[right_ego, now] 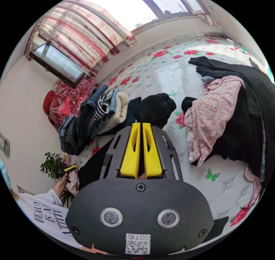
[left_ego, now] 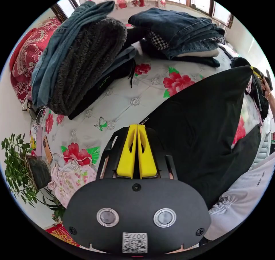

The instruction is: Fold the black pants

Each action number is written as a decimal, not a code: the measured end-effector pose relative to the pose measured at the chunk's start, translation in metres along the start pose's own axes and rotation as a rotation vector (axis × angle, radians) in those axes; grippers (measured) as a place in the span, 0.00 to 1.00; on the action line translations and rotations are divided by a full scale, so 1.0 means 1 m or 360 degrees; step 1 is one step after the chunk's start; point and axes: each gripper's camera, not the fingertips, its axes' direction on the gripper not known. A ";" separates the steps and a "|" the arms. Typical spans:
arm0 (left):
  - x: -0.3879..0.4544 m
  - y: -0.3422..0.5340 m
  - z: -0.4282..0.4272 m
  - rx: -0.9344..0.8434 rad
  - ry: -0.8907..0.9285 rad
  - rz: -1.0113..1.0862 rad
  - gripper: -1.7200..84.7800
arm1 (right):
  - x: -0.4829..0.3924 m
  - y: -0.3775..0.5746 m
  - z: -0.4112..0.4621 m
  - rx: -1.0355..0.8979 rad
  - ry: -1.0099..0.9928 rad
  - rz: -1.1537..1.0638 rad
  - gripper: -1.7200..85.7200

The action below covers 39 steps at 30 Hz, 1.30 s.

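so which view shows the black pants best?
Left gripper view: the black pants spread wide across the flowered bed, held taut. Right gripper view catches a dark strip beside the right gripper.

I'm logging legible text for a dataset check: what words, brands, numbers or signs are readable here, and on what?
"BEAU", "IS A", "ATTITU": on the person's white shirt, each line cut off.
White lettering on the black pants, beside the left gripper: too small to read.
Print on the folded black garment: too blurred to read.
Code sticker on the gripper body: characters not clear.
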 end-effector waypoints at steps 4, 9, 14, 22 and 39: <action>-0.001 0.054 -0.105 0.0295 0.0038 -0.0030 0.01 | 0.007 0.053 -0.138 0.0152 -0.0101 -0.0045 0.02; -0.007 0.125 -0.144 0.0321 0.0147 -0.0165 0.02 | 0.040 0.141 -0.245 0.0160 0.0072 0.0011 0.02; -0.013 0.078 -0.097 0.0179 0.0461 -0.0232 0.13 | 0.098 0.175 -0.269 0.0030 0.0122 0.0346 0.02; 0.025 -0.063 -0.012 -0.0217 0.0217 0.0085 0.15 | 0.078 0.104 -0.297 0.0013 0.0115 0.0343 0.02; -0.086 0.041 -0.256 0.0653 0.0674 -0.0092 0.01 | 0.009 -0.049 -0.401 0.0301 -0.0033 0.0131 0.02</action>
